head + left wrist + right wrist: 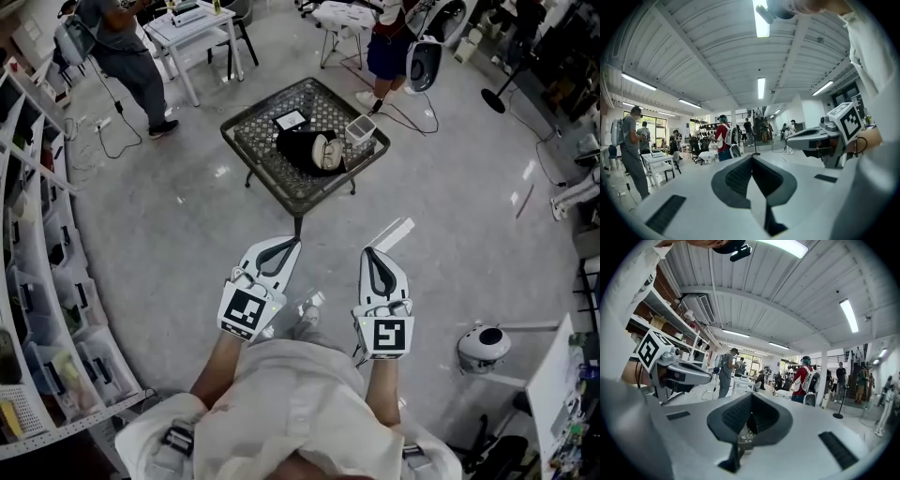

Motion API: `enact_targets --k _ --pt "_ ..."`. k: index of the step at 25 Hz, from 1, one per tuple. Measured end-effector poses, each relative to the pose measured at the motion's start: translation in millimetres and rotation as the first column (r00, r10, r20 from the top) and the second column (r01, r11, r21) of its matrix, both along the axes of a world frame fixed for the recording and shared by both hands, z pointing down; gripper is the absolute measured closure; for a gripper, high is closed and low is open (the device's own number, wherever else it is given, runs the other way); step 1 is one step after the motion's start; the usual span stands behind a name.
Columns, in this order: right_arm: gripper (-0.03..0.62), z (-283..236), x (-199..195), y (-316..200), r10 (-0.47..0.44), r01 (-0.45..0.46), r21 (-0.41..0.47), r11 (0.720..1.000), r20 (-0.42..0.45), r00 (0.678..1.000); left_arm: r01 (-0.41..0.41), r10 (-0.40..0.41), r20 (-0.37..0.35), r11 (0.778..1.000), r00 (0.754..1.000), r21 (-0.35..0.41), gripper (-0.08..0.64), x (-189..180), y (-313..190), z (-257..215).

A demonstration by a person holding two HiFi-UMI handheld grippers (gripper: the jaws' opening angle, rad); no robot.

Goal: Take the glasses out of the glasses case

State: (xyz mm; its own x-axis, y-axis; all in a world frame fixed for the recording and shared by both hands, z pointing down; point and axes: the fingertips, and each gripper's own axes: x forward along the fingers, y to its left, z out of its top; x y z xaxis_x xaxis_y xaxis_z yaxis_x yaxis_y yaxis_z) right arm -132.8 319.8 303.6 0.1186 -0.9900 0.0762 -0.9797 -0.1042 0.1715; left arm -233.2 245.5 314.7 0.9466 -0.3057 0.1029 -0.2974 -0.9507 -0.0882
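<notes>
Nearest, the left gripper (294,243) and right gripper (367,251) sit side by side, jaws closed on nothing. Far ahead, a glasses case (307,147) lies on the mesh table (251,137).

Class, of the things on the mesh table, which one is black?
The pouch at the middle of the table, a beige oval piece lying against it. The flat card and small square box beside it are pale.
</notes>
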Motion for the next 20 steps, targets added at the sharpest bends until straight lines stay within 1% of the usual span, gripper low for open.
enact_targets --k 3,7,10,14,20 --pt "0.586 -1 22 -8 -0.017 0.017 0.013 1.0 -0.003 1.0 0.014 -0.014 0.006 1.0 1.0 0.014 0.548 20 -5 -5" --pt "0.586 -5 53 -14 -0.023 0.022 0.029 0.999 0.013 1.0 0.04 -0.041 0.021 0.997 0.999 0.061 0.548 45 -9 -11" --pt "0.586 -2 73 -17 -0.02 0.02 0.032 0.999 0.017 1.0 0.051 -0.051 0.016 0.997 0.999 0.053 0.548 57 -12 -13" --pt "0.586 -1 81 -24 -0.038 0.036 0.034 0.999 0.033 0.999 0.071 -0.072 0.016 0.997 0.997 0.028 0.548 67 -19 -8" --pt "0.586 5 88 -44 -0.065 0.065 0.021 0.998 0.043 0.997 0.082 -0.083 0.023 0.996 0.996 0.02 0.548 82 -36 1"
